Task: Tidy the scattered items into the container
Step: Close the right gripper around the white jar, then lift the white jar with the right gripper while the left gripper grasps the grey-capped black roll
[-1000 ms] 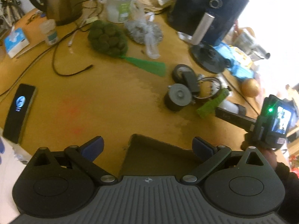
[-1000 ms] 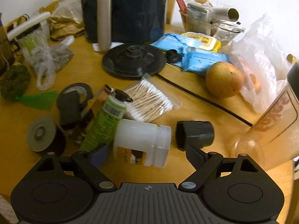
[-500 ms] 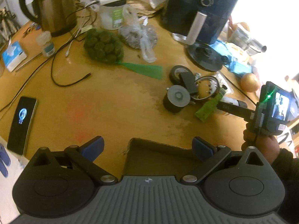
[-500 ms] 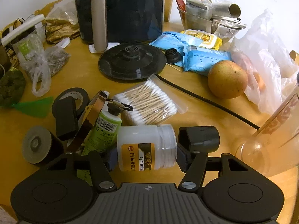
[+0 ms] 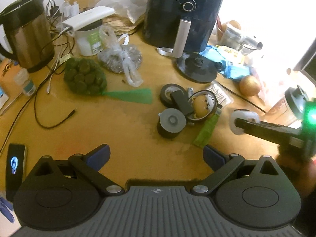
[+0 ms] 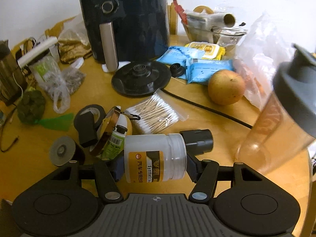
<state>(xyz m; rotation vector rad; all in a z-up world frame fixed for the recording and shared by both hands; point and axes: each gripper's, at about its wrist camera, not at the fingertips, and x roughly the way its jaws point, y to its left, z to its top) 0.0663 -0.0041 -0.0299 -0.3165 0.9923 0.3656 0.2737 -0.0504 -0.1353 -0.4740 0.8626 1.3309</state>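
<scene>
The right gripper clamps a white jar sideways between its pads, lid to the right, clear of the wooden table; its yellow label faces the camera. In the left wrist view the same jar shows at the tip of the right gripper, raised above the table edge. The jar is translucent; its contents cannot be told.

The left gripper hangs over bare table with its jaws wide apart and nothing between them. A dark box edge shows just below its fingers; whether anything lies in the box cannot be seen.

Beside the jar lies a black cap. Left of it sits a pile: a green bottle, a tape ring, a black tape roll and a grey disc. A clear bag of cotton swabs lies behind. Farther out stand an apple, a kettle base, an air fryer and a clear shaker, apparently empty. A net of green balls lies at the far left.
</scene>
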